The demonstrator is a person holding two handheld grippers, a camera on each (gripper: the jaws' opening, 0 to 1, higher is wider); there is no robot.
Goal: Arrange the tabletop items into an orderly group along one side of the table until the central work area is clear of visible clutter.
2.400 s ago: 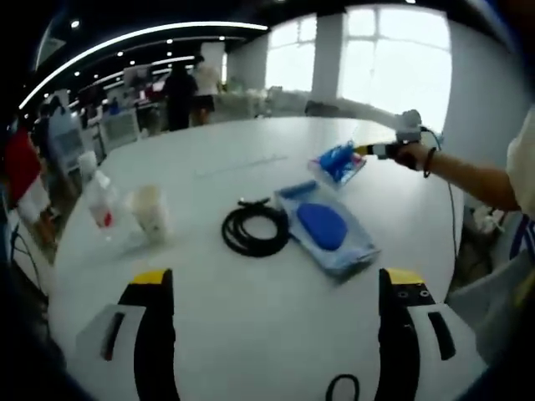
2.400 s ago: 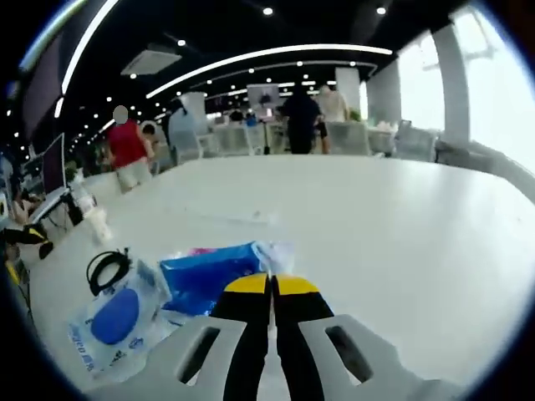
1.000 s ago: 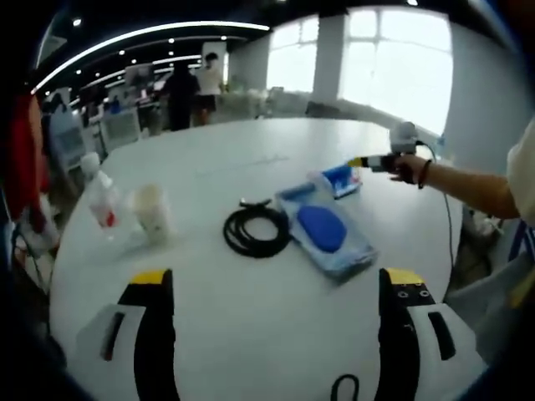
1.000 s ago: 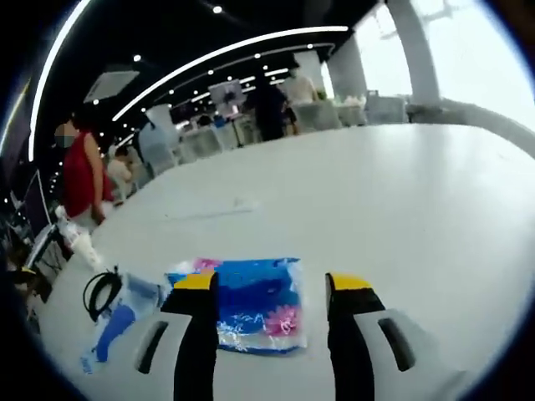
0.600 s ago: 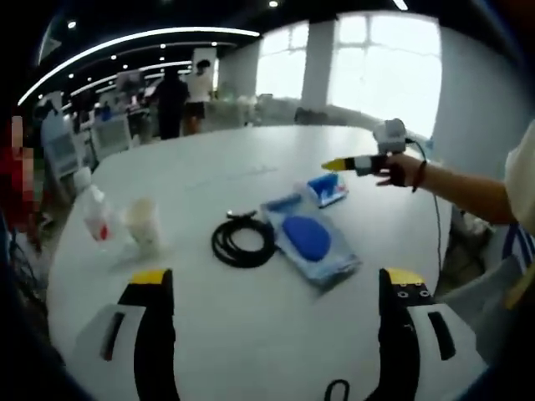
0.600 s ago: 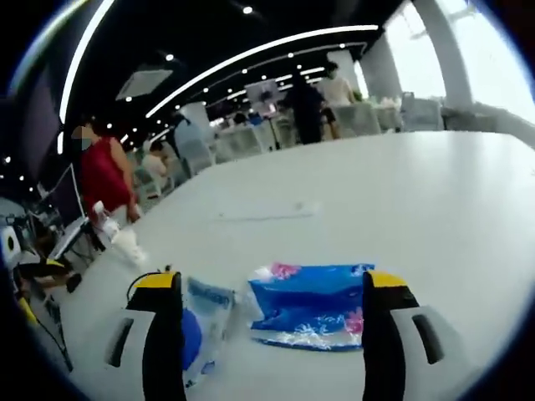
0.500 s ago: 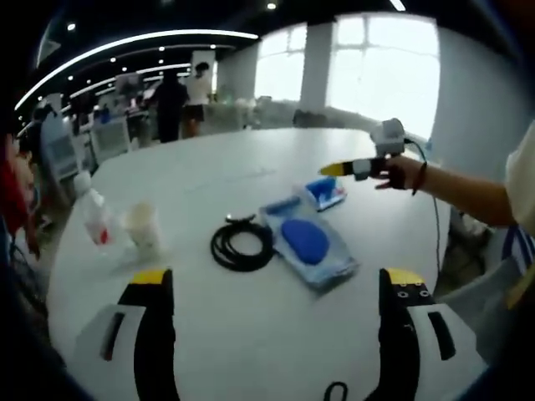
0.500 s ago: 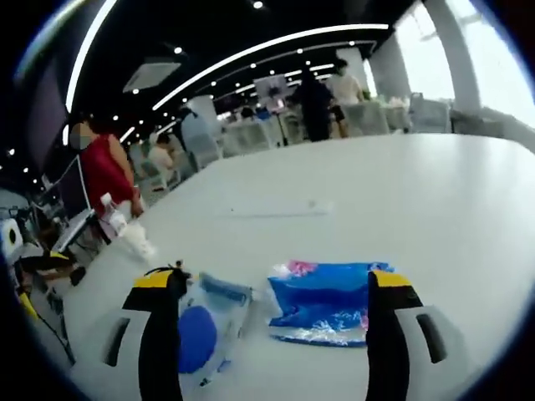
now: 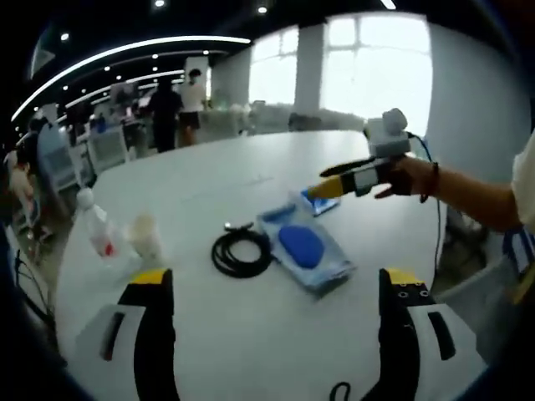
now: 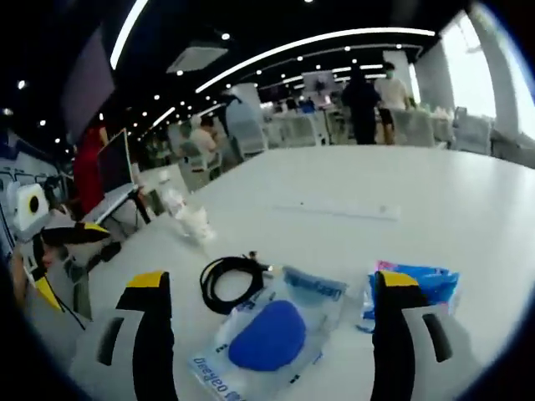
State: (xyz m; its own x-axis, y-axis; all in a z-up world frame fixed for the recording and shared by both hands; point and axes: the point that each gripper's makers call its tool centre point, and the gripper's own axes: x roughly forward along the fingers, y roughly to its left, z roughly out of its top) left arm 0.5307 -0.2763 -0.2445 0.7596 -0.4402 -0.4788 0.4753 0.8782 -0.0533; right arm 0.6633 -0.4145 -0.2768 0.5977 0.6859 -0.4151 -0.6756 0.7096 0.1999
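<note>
Right tool (image 10: 272,288) held wide open and empty above the white desk (image 10: 468,209), clear bag with blue pad (image 10: 272,334) seen between its jaws, black cable coil (image 10: 230,280) just beyond, blue packet (image 10: 422,288) by the right jaw, left tool (image 9: 272,288) likewise wide open and empty, bottle (image 9: 94,230) and cup (image 9: 146,236) farther off to its left.

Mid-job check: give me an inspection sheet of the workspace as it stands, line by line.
Surface: white table, bare near the left gripper.
Job's things: clear bag with blue pad, blue packet, cup and bottle lie apart.
Clutter: nothing seen.
Grippers: left gripper open; right gripper open, above the bag.
Cables: black coiled cable beside the bag.
Surroundings: office, people standing in the distance.
</note>
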